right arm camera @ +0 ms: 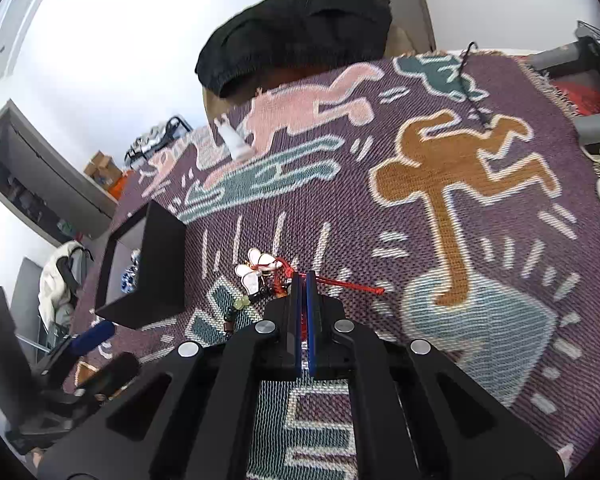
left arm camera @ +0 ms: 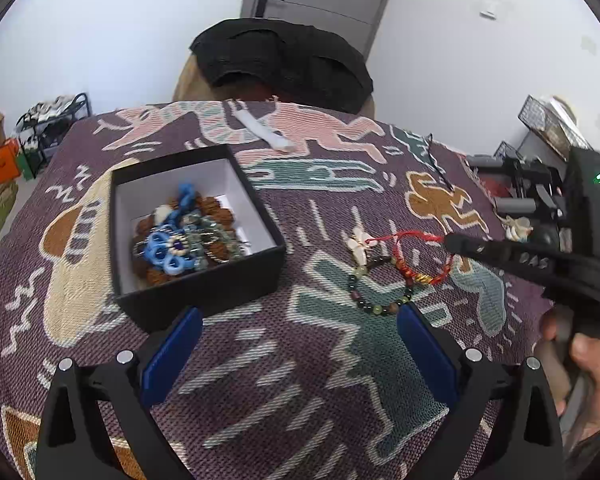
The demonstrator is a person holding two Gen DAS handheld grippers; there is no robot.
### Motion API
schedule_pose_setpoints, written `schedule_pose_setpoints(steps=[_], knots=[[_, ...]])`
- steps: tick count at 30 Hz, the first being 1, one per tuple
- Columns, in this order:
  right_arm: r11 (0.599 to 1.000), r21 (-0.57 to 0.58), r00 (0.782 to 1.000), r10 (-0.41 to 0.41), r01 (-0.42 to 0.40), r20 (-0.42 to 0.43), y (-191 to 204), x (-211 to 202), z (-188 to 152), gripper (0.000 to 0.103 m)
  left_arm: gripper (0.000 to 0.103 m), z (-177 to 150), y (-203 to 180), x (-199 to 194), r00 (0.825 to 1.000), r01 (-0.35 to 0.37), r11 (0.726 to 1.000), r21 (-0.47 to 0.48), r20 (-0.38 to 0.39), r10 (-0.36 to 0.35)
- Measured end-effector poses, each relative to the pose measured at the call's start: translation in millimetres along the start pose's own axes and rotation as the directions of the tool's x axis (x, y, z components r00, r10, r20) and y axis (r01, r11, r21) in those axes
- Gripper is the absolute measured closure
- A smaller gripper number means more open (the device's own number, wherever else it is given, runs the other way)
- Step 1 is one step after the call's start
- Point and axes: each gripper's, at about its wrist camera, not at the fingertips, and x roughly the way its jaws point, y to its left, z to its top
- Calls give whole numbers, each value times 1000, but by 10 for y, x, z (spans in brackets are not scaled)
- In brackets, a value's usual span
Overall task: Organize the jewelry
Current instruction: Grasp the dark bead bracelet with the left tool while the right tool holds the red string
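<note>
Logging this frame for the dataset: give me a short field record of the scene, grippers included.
surface: patterned woven cloth
box: open black box, already holds jewelry
loose items: red cord bracelet, beaded bracelet, white flower charm, all outside the box
left gripper: open, empty, above cloth near the box
right gripper: shut on red cord bracelet

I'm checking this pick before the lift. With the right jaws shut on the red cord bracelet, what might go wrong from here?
1. The red cord bracelet overlaps the dark beaded bracelet and the white flower charm, so lifting may drag them along.
2. The right gripper pinches only thin cord, which could slip.
3. The black open box is already heaped with jewelry, so a trailing piece might catch its rim.
</note>
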Motion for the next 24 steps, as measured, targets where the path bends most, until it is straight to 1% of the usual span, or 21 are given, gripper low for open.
schedule_pose_setpoints(steps=[2, 5, 7, 9, 11, 13, 15, 17, 20, 22, 23, 24], knots=[[1000, 11, 1000, 6, -6, 24, -46, -111, -6, 99, 9, 8, -100, 57, 1000, 11, 999, 33, -12, -10], [1000, 27, 999, 7, -8, 48, -119, -228, -18, 99, 9, 14, -260, 171, 999, 6, 995, 97, -33, -2], [999, 38, 998, 3, -5, 65, -179, -309, -39, 99, 9, 16, -350, 252, 999, 13, 992, 123, -43, -8], [999, 50, 997, 6, -9, 77, -238, -379, -66, 99, 17, 32, -422, 345, 999, 9, 990, 143, -53, -1], [998, 57, 996, -1, -4, 90, -290, -440, -100, 99, 32, 59, -450, 435, 998, 7, 990, 140, -62, 1], [998, 67, 995, -1, -6, 101, -347, -498, -141, 99, 40, 83, -460, 509, 998, 5, 991, 136, -66, 4], [998, 70, 994, -6, -2, 113, -391, -553, -176, 99, 42, 93, -485, 569, 998, 3, 989, 149, -68, 7], [996, 86, 992, 10, -20, 122, -447, -609, -215, 99, 55, 97, -512, 660, 996, -7, 986, 169, -85, 22], [995, 99, 990, 17, -31, 140, -496, -682, -267, 99, 64, 77, -524, 768, 993, -7, 984, 176, -117, 28], [994, 103, 989, 22, -38, 148, -512, -712, -289, 99, 65, 40, -597, 792, 993, -44, 972, 231, -94, 67], [994, 103, 988, 22, -38, 151, -514, -727, -302, 99, 67, 15, -646, 794, 992, -66, 961, 270, -82, 91], [994, 103, 988, 23, -39, 154, -515, -735, -309, 99, 72, 3, -667, 789, 993, -62, 956, 286, -81, 88]])
